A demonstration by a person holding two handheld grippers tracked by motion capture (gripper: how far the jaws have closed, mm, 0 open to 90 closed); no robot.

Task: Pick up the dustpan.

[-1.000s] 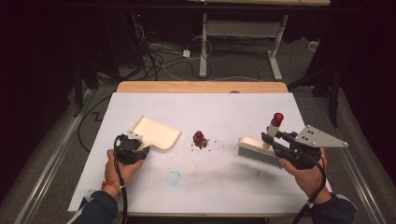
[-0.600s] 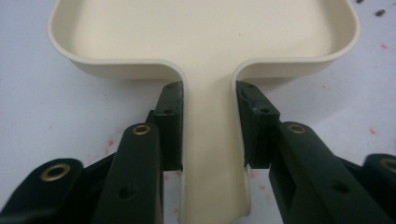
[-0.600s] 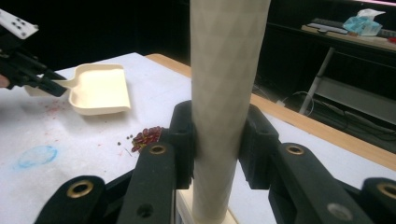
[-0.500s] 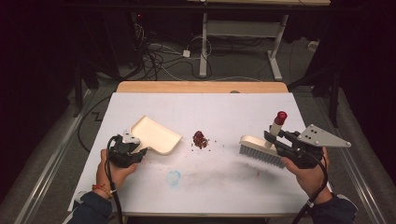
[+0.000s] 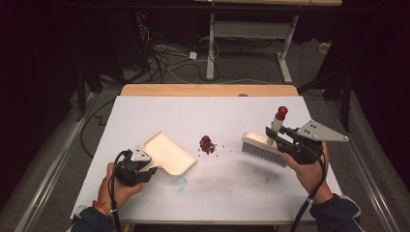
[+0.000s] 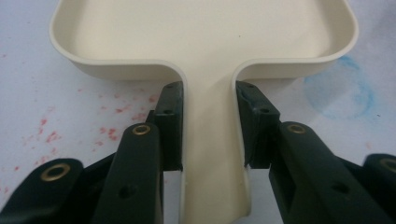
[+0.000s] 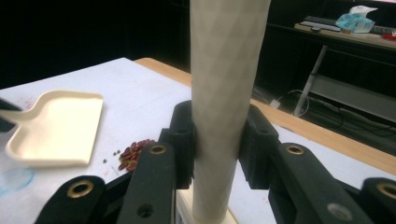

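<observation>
A cream dustpan (image 5: 167, 153) lies tilted over the white table, its handle (image 6: 212, 154) clamped between the pads of my left gripper (image 5: 145, 166), which is shut on it. My right gripper (image 5: 276, 137) is shut on the cream handle (image 7: 223, 93) of a hand brush (image 5: 263, 147) with a red cap (image 5: 281, 112); the grey bristles point down near the table. A small heap of dark red beans (image 5: 207, 143) sits between pan and brush, also visible as beans (image 7: 132, 154) in the right gripper view, with the dustpan (image 7: 56, 128) beyond.
The white table top (image 5: 208, 111) bears a blue smudge (image 5: 180, 183) and faint red stains (image 6: 46, 135). A wooden strip (image 5: 208, 90) runs along the far edge. Cables and desk legs (image 5: 210, 43) lie on the floor beyond.
My left gripper has carried the dustpan right and slightly up, toward the beans, turning its mouth toward them. The right gripper and brush have barely moved.
</observation>
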